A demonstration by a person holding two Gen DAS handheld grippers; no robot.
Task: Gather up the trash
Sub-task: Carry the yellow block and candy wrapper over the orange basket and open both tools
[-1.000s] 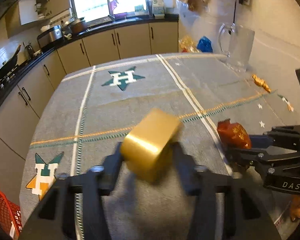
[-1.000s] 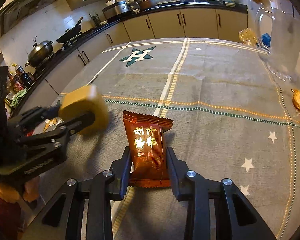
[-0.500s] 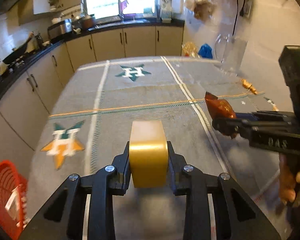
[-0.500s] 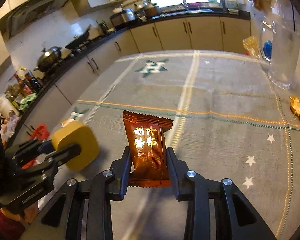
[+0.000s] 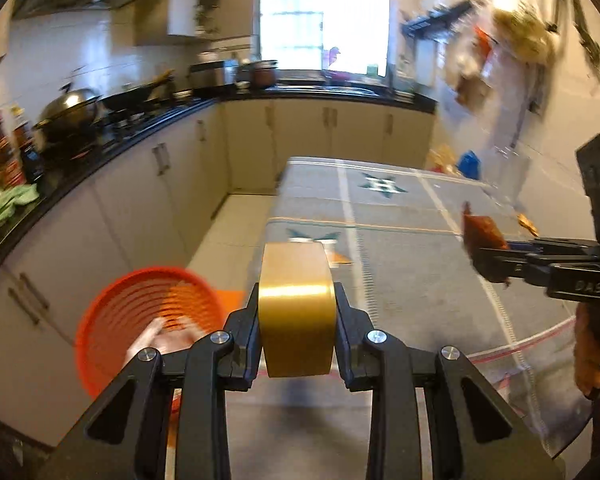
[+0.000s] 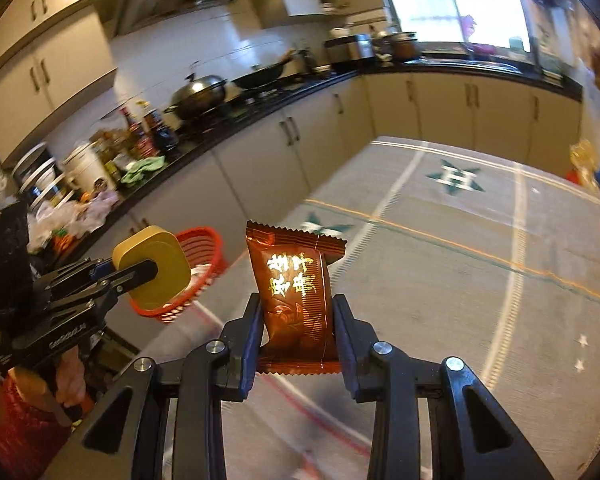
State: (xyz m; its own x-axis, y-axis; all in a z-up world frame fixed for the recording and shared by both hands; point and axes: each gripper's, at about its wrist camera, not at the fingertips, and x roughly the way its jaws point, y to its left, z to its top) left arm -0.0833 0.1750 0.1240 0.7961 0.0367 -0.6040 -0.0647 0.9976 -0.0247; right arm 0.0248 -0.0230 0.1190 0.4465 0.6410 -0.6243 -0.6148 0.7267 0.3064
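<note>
My left gripper (image 5: 296, 320) is shut on a gold box (image 5: 296, 308) with rounded corners, held in the air past the table's left edge. Below and to its left on the floor sits a red basket (image 5: 140, 316). My right gripper (image 6: 296, 328) is shut on a brown snack packet (image 6: 296, 292) with gold lettering, held upright over the table's front left part. In the right wrist view the left gripper (image 6: 140, 272) carries the gold box (image 6: 156, 268) in front of the red basket (image 6: 196, 272). In the left wrist view the right gripper (image 5: 488, 264) and its packet (image 5: 480, 232) show at the right.
A grey tablecloth (image 5: 412, 272) with star emblems covers the table. Small gold wrappers (image 5: 526, 222) lie near its far right side. Cream kitchen cabinets (image 5: 148, 208) with a black counter run along the left and back. A person's hand (image 5: 592, 352) holds the right gripper's handle.
Both grippers have risen and swung left, off the table's middle toward its left edge. The red basket on the floor has come into view beneath the gold box. Both grips are unchanged.
</note>
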